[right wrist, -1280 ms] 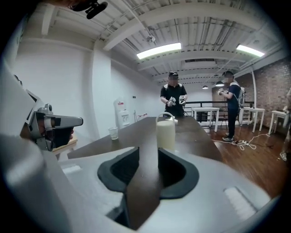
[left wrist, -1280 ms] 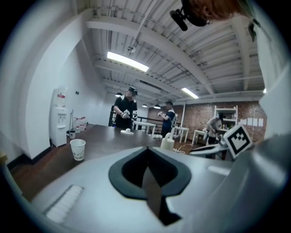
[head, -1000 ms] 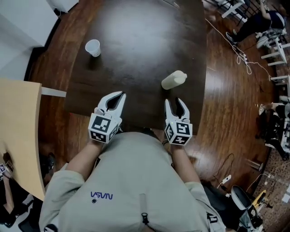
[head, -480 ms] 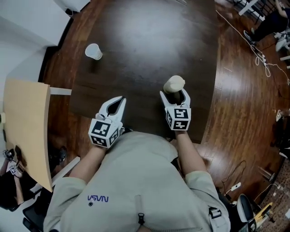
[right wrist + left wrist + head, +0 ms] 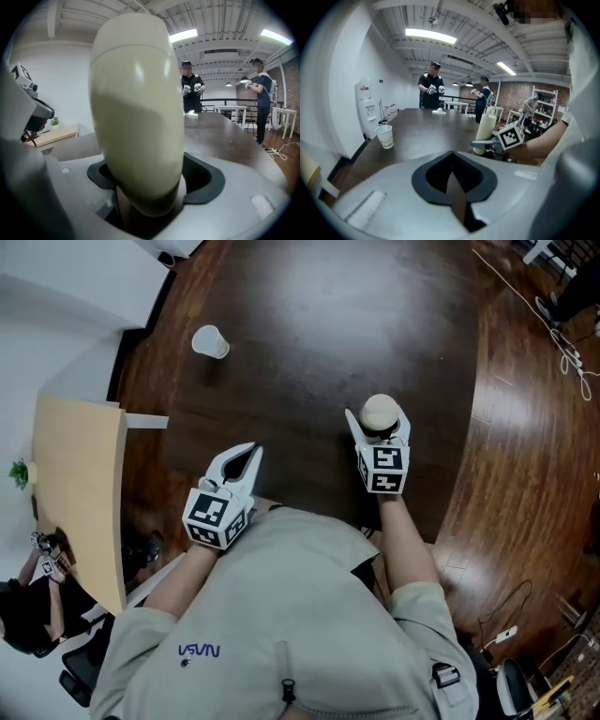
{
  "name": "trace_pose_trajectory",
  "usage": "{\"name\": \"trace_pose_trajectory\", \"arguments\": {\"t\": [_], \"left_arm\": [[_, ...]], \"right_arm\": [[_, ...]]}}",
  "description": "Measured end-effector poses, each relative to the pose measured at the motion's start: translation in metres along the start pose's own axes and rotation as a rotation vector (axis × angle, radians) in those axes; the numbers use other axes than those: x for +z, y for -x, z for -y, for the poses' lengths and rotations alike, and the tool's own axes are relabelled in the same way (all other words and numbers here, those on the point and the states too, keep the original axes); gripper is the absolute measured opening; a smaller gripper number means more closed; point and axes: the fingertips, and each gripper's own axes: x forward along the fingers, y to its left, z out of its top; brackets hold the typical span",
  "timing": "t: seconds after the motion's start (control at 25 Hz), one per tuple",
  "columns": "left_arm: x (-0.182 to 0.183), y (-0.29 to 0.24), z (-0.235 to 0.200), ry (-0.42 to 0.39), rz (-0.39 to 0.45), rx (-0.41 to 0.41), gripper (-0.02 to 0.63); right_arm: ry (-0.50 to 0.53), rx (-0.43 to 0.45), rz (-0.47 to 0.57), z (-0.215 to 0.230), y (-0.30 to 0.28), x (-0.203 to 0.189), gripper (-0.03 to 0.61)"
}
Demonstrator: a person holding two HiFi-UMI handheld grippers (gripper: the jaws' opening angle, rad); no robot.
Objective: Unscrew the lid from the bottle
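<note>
A cream bottle [image 5: 380,412] with a rounded lid of the same colour stands upright on the dark table [image 5: 309,324], near its front right. My right gripper [image 5: 379,420] reaches around the bottle's lower body. Its jaws have just been opening and stand wide, one on each side of the bottle, and the pads do not seem to press on it. In the right gripper view the bottle [image 5: 138,117] fills the middle. My left gripper [image 5: 251,448] hovers shut and empty over the table's front edge. Its own view shows the bottle [image 5: 486,131] to the right.
A white paper cup [image 5: 209,341] stands at the table's far left and also shows as the cup [image 5: 385,136] in the left gripper view. A light wooden tabletop [image 5: 80,484] lies to the left. People stand beyond the table's far end.
My right gripper has moved forward and down to the bottle and its jaws have widened around it. The left gripper has shifted only slightly and stays shut.
</note>
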Motion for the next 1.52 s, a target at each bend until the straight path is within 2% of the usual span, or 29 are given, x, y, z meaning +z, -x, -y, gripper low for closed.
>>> {"name": "trace_pose_trajectory", "arguments": {"t": [0.2,0.24,0.28,0.56,0.72,0.88,1.0,1.08,1.24,1.36,1.52], "left_arm": [[0.0,0.008,-0.011,-0.021,-0.017,-0.001,0.002],[0.002,0.007,-0.01,-0.029,-0.016,-0.006,0.002],[0.004,0.006,-0.01,-0.035,-0.014,-0.012,0.002],[0.017,-0.002,-0.003,-0.014,0.041,-0.028,0.002],[0.026,-0.005,-0.001,0.025,0.083,-0.051,0.002],[0.045,-0.006,0.002,0.094,0.135,-0.102,0.002],[0.062,-0.005,0.011,0.159,0.179,-0.214,0.003],[0.079,-0.002,0.026,0.181,0.216,-0.346,0.009],[0.123,0.017,0.054,0.163,0.295,-0.615,0.207],[0.147,0.036,0.068,0.151,0.322,-0.799,0.285],[0.172,0.056,0.083,0.174,0.35,-1.014,0.329]], "right_arm": [[0.04,-0.012,0.024,-0.007,-0.007,0.006,0.362],[0.048,-0.013,0.025,-0.008,-0.007,0.006,0.355],[0.055,-0.011,0.023,-0.01,-0.007,0.006,0.313],[0.071,0.037,-0.043,-0.008,0.0,0.003,0.302],[0.069,0.157,-0.062,-0.027,0.012,0.013,0.302],[0.05,0.365,-0.085,-0.061,0.028,0.037,0.302],[0.025,0.576,-0.121,-0.096,0.046,0.055,0.302],[0.021,0.734,-0.156,-0.121,0.062,0.066,0.302],[0.047,1.05,-0.236,-0.165,0.102,0.089,0.302],[0.078,1.231,-0.289,-0.191,0.13,0.102,0.302],[0.137,1.379,-0.346,-0.209,0.153,0.114,0.302]]}}
